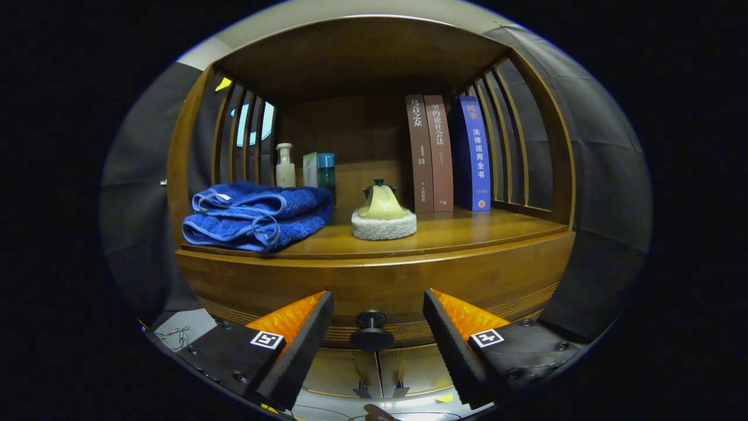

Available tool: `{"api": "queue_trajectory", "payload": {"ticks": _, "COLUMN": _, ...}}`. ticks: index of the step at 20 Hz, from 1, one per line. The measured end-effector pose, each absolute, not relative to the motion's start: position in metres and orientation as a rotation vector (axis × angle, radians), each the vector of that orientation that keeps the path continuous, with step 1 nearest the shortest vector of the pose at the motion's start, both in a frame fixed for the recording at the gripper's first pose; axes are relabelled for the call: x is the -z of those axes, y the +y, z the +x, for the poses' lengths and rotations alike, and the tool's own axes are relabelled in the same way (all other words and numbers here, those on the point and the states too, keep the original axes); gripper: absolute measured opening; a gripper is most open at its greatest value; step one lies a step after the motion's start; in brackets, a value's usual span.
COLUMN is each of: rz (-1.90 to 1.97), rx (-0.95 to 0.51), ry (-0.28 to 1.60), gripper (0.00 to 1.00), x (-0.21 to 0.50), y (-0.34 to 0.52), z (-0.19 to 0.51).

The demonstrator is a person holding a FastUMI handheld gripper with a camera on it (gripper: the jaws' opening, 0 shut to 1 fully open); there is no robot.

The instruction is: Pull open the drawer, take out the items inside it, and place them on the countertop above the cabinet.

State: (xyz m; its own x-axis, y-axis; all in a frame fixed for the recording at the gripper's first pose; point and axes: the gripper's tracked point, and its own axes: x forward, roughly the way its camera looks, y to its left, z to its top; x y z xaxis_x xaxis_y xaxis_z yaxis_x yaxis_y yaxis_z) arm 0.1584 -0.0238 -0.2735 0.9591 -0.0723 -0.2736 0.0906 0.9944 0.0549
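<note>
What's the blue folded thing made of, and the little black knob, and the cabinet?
Blue towel: looks like soft terry cloth, fuzzy and folded. Drawer knob, between the open gripper fingers: dark, smooth, maybe metal or plastic. Cabinet: brown wood, glossy varnish with visible grain.

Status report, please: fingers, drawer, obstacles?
Fingers open, either side of drawer knob, not touching. Drawer shut. Nothing in the way.

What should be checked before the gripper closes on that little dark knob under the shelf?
1. Gripper open: ok, fingers spread wide.
2. Drawer knob between the fingers: ok, roughly centred.
3. Fingers touching the knob: not ok, a gap shows on each side.
4. Drawer front shut: ok, nothing pulled out yet.
5. Countertop has free room: ok, bare wood right of the yellow teapot.
6. Drawer contents: cannot tell.
</note>
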Motion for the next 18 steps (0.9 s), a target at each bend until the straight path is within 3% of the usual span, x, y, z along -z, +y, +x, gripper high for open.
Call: {"api": "queue_trajectory", "payload": {"ticks": 18, "rz": 0.048, "rx": 0.065, "ry": 0.108, "gripper": 1.00, "x": 0.040, "y": -0.019, "z": 0.062}}
